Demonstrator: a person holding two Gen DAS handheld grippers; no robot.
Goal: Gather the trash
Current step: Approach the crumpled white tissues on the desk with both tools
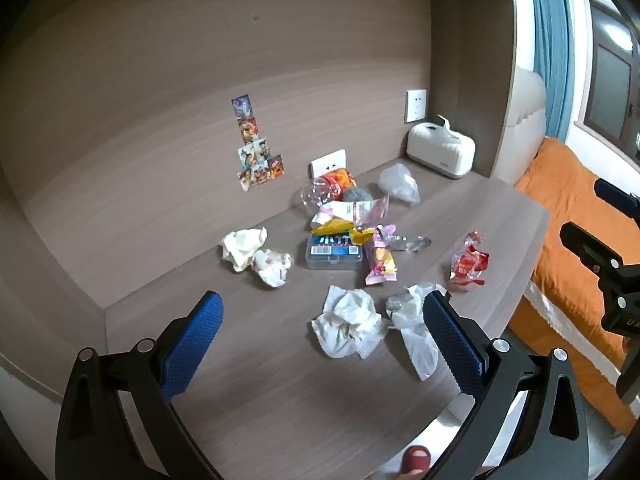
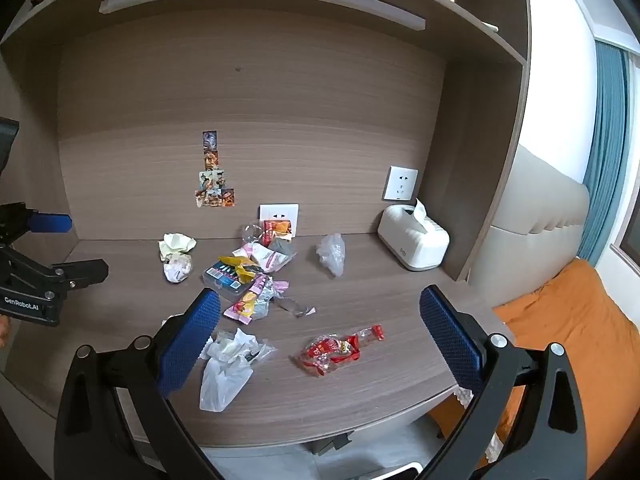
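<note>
Trash lies scattered on the wooden desk. A crumpled white tissue and a thin plastic bag lie just ahead of my left gripper, which is open and holds nothing. A red snack wrapper lies between the fingers of my right gripper, which hangs above it, open and holding nothing. Further back sit a pile of wrappers with a clear plastic box, a crushed bottle, two paper wads and a clear bag.
A white tissue box stands at the back right under a wall socket. Stickers are on the back panel, with a shelf above. An orange bed lies right of the desk edge. The left gripper shows at the left edge.
</note>
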